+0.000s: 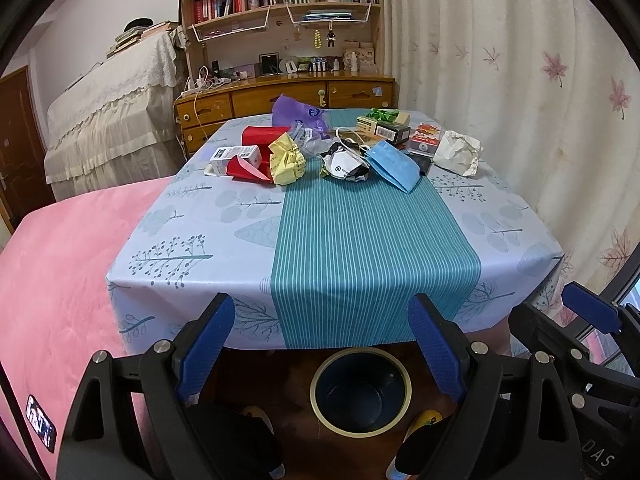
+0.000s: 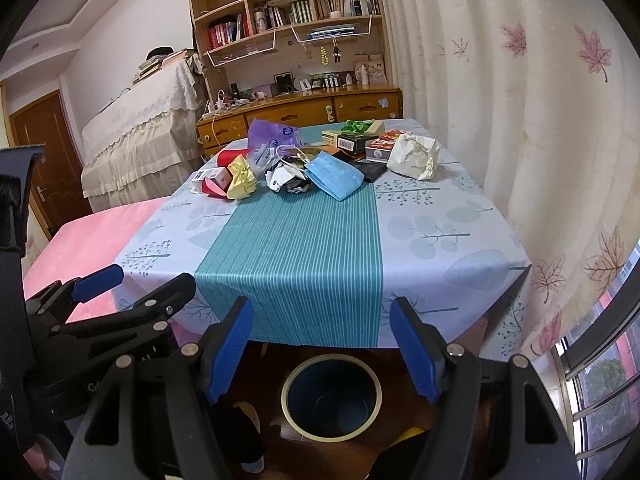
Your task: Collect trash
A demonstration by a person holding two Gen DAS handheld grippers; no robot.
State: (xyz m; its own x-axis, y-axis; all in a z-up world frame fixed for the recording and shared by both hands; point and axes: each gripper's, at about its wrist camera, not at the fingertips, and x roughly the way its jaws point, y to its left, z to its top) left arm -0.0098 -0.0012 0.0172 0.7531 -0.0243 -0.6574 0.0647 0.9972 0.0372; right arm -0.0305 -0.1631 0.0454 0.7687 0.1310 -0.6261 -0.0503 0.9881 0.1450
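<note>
Trash lies in a heap at the far end of the table (image 1: pixel 192 236): a blue face mask (image 1: pixel 394 164), a crumpled yellow wrapper (image 1: pixel 286 160), red packaging (image 1: pixel 256 136), a purple bag (image 1: pixel 294 114), a crumpled white paper bag (image 1: pixel 458 152) and small boxes (image 1: pixel 384 126). The mask (image 2: pixel 336 176), yellow wrapper (image 2: pixel 240 180) and white bag (image 2: pixel 414 156) show in the right wrist view too. A dark blue bin (image 1: pixel 360 390) with a yellow rim stands on the floor below the table's near edge, also in the right wrist view (image 2: pixel 330 396). My left gripper (image 1: pixel 320 344) and right gripper (image 2: pixel 322 348) are both open and empty, above the bin.
A pink bed (image 1: pixel 60 280) lies left of the table. A leaf-print curtain (image 1: pixel 540 100) hangs along the right. A wooden desk with bookshelves (image 1: pixel 288 92) stands behind the table. My right gripper shows at the left view's right edge (image 1: pixel 592 312).
</note>
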